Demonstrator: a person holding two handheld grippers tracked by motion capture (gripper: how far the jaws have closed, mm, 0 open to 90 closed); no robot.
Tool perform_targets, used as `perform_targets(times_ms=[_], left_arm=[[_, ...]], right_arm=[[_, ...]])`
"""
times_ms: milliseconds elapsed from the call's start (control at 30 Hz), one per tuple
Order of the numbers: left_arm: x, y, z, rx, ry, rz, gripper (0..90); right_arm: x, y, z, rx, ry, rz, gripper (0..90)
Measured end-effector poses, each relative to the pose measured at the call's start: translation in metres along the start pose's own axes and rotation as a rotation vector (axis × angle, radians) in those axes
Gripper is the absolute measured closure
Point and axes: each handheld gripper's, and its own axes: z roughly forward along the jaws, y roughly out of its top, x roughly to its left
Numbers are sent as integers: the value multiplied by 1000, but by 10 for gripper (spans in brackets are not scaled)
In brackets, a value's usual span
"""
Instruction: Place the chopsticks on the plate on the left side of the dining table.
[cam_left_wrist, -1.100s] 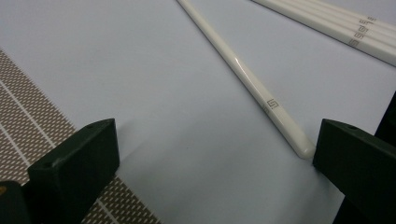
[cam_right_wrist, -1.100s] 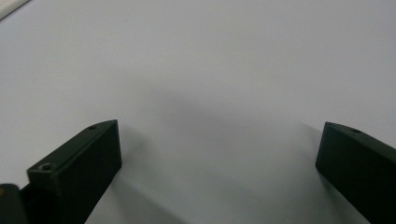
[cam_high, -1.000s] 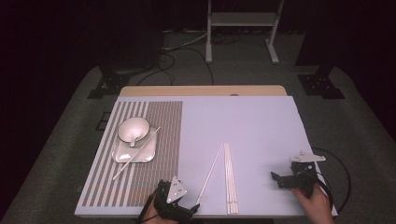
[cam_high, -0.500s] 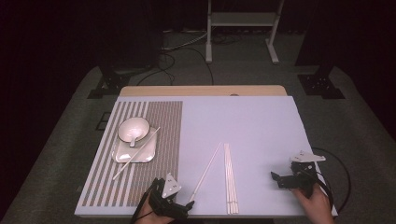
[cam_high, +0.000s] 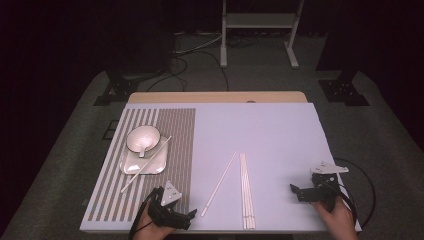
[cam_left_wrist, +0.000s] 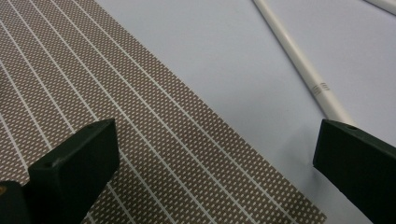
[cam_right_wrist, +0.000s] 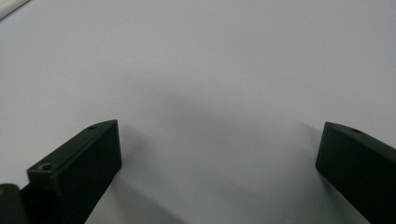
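1. My left gripper (cam_high: 192, 215) sits at the near edge of the table (cam_high: 280, 125), over the near right corner of the striped placemat (cam_high: 175, 130). In the left gripper view its jaws stand wide apart with nothing between them, spanning the placemat's edge (cam_left_wrist: 261, 154).
2. A single white chopstick (cam_high: 219, 183) lies slanted just right of that gripper; the left gripper view shows it running down to the right-hand jaw (cam_left_wrist: 299, 65).
3. A bundle of white chopsticks (cam_high: 246, 190) lies just right of the single one, its near ends close to the table's near edge.
4. My right gripper (cam_high: 294, 190) rests near the near right corner, held in my right hand (cam_high: 336, 217). Its jaws are spread wide and hold nothing; I see bare tabletop between them in the right gripper view.
5. On the placemat's left part, a white bowl (cam_high: 143, 138) sits on the far end of a pale plate (cam_high: 150, 165), with another chopstick (cam_high: 145, 165) slanted across the plate.
6. The whole far right stretch of the table is open surface, well apart from everything.
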Motion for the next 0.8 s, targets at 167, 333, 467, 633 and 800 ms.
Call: perform_targets(times_ms=[167, 333, 467, 633, 800], left_arm=[[-9, 4, 2, -20, -38, 5, 0], [-14, 5, 9, -18, -65, 2, 0], [-16, 7, 12, -7, -36, 24, 0], [-9, 7, 13, 2, 1, 15, 0], [-3, 7, 13, 6, 20, 9, 0]], right_arm=[[0, 0, 0, 0, 0, 0, 0], [0, 0, 0, 0, 0, 0, 0], [0, 0, 0, 1, 0, 0, 0], [0, 0, 0, 0, 0, 0, 0], [0, 0, 0, 0, 0, 0, 0]])
